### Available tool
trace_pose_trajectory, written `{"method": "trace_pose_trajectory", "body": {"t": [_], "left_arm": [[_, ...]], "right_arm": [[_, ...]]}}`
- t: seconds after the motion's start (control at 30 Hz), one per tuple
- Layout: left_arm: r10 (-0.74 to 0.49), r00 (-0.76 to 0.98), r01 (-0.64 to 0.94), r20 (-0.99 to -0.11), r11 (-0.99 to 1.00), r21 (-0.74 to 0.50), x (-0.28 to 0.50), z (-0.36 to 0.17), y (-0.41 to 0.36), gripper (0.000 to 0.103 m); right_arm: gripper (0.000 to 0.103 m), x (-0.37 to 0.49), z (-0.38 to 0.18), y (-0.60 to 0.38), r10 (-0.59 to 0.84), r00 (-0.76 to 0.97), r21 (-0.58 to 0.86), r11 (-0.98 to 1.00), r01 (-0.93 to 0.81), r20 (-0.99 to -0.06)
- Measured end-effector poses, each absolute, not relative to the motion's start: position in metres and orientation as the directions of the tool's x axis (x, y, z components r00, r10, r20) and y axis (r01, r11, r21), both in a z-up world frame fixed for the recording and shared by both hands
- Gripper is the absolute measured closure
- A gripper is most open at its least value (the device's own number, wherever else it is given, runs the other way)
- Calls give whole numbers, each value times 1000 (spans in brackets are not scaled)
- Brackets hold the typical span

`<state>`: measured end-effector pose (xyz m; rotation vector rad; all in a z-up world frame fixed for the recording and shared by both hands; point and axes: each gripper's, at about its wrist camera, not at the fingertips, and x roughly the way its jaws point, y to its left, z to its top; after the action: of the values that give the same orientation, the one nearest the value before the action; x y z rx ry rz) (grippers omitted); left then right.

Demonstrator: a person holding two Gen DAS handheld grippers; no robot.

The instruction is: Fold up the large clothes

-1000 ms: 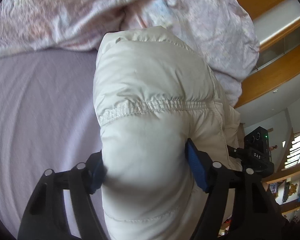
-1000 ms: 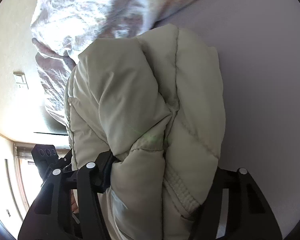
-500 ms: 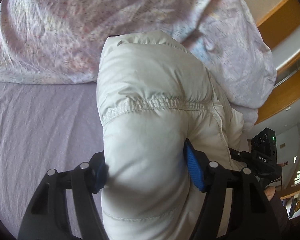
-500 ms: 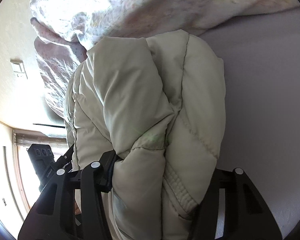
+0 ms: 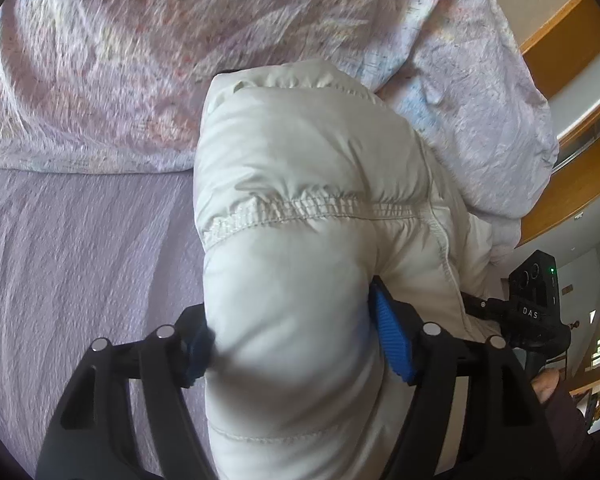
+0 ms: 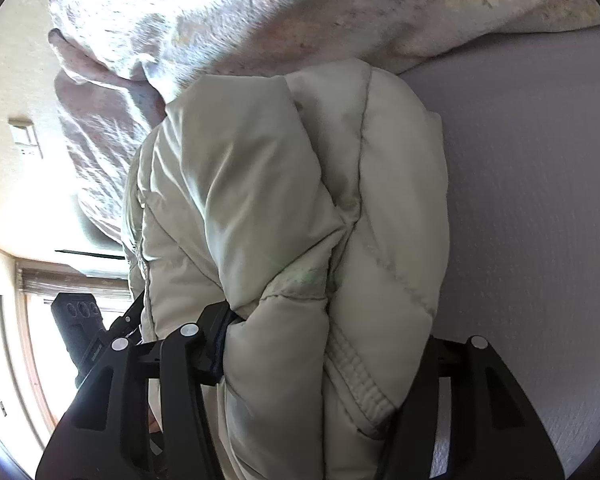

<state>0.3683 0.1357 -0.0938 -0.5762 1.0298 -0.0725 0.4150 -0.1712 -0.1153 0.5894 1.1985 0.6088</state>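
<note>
Left wrist view is showing a lilac bedsheet at left, then the left gripper pinching the cream puffer jacket between its blue pads, with a crumpled floral duvet lying behind. Right wrist view is showing the right gripper clamping the same jacket, which is bulging above the sheet.

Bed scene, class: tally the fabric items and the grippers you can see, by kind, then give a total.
Puffer jacket: 1
Patterned quilt: 1
Lilac bedsheet: 1
Grippers: 2, the left gripper and the right gripper, both clamped on the jacket
Total: 5
</note>
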Motion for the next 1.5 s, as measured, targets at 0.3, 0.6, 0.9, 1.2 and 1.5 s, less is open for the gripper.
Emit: {"method": "trace_pose_trajectory", "body": {"t": [0.3, 0.6, 0.9, 1.2, 1.5], "left_arm": [[-280, 522, -227, -806, 865, -448, 367, -97, 136, 25], [-184, 515, -240, -837, 907, -347, 372, -86, 129, 13], [-71, 532, -253, -844, 938, -238, 369, -64, 120, 13], [18, 587, -224, -809, 964, -141, 339, -27, 89, 13], [48, 532, -226, -845, 970, -87, 319, -42, 58, 13]], "right_arm": [[29, 408, -113, -168, 651, 274, 651, 752, -103, -708], [17, 407, -108, -169, 609, 289, 608, 787, -104, -738], [16, 375, -59, -190, 477, 425, 465, 874, -140, -769], [37, 327, 4, -172, 393, 585, 321, 919, -228, -710], [56, 304, -24, -122, 387, 501, 243, 913, -329, -774]]}}
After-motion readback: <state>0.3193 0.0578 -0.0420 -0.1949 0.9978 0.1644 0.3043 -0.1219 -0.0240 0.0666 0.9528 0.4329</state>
